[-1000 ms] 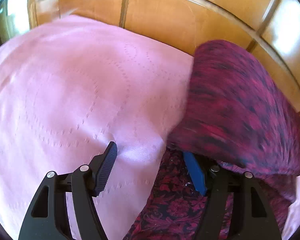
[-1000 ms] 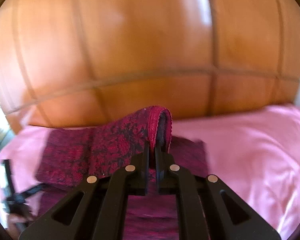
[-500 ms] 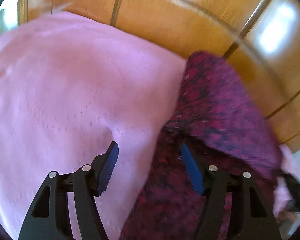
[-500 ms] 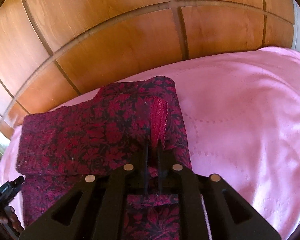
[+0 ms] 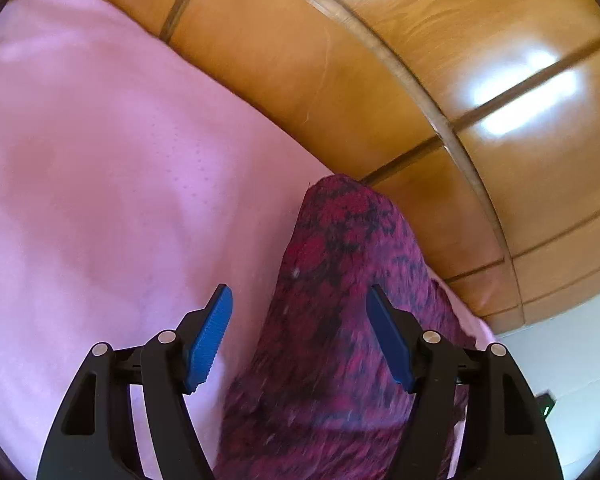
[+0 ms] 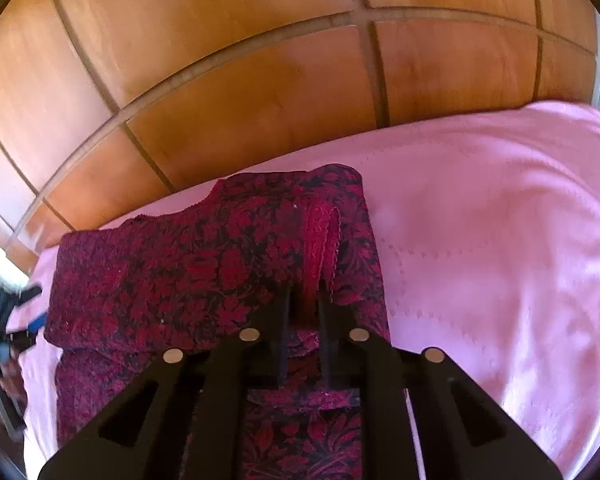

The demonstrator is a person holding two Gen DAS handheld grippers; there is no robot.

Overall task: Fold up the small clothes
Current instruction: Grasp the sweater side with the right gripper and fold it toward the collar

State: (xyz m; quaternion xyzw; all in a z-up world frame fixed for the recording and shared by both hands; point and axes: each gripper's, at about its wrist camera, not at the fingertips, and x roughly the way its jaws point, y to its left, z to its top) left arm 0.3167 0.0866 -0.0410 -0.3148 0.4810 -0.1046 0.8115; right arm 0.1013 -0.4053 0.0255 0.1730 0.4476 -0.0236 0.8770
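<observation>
Wood-panelled headboard [image 6: 260, 92] behind a pink bed [image 6: 500, 240]: the right claw [image 6: 304, 304], clamped on the lace hem of the red floral garment [image 6: 180, 272] near the bed's head edge, lays a fold flat, while the left claw [image 5: 300, 332] stands apart, empty above the cloth.

Glossy wooden panelled wall [image 6: 260, 80] rises behind a pink bedspread [image 6: 500, 240].

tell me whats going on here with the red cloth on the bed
A person with a gripper in each hand is folding a small dark red floral garment on a pink bedsheet. The right gripper is shut on the garment's lace edge, with one layer laid over the rest. The left gripper is open above the garment's other side, holding nothing.
</observation>
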